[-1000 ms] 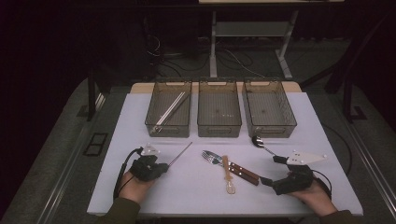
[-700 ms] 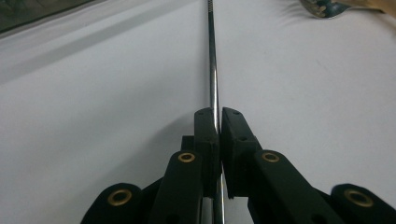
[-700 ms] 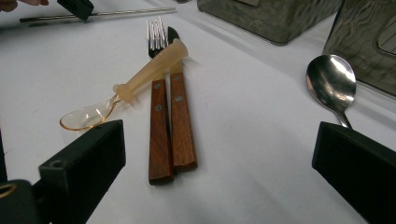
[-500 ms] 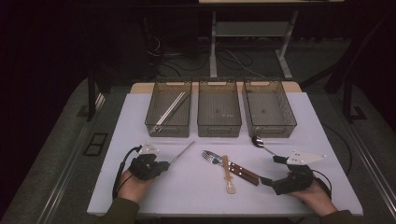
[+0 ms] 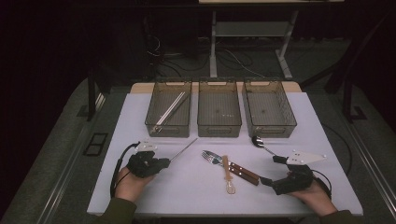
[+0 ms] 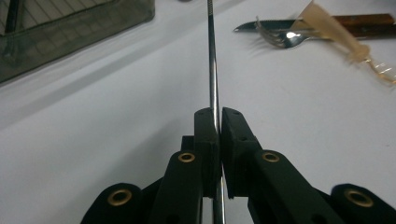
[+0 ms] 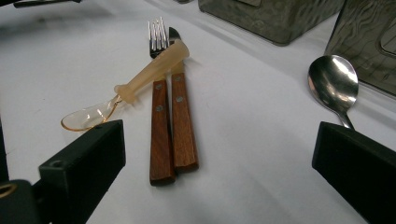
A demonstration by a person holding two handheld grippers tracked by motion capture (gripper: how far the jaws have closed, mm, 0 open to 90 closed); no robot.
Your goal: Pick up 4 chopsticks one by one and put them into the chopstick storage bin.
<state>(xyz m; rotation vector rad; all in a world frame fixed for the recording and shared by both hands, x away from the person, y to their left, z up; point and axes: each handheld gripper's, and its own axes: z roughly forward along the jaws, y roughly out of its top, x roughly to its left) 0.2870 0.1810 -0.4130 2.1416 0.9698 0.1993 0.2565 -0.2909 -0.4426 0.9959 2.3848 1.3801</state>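
A thin metal chopstick (image 5: 183, 149) (image 6: 212, 70) is clamped between the jaws of my left gripper (image 5: 164, 161) (image 6: 218, 116) at the table's front left, and its free end points toward the left bin (image 5: 168, 129). At the front right my right gripper (image 5: 272, 171) (image 7: 219, 140) stands open with nothing between its jaws. Ahead of it lie a wood-handled fork and knife (image 5: 233, 167) (image 7: 173, 121) side by side. An amber plastic spoon (image 5: 227, 173) (image 7: 140, 79) lies across them. A metal spoon (image 5: 258, 141) (image 7: 334, 81) rests to the right.
Three grey mesh bins stand in a row at the back of the white table (image 5: 187, 191). The left bin holds metal chopsticks (image 5: 170, 107). The middle bin (image 5: 219, 128) and right bin (image 5: 271, 129) look empty. The room beyond the table is dark.
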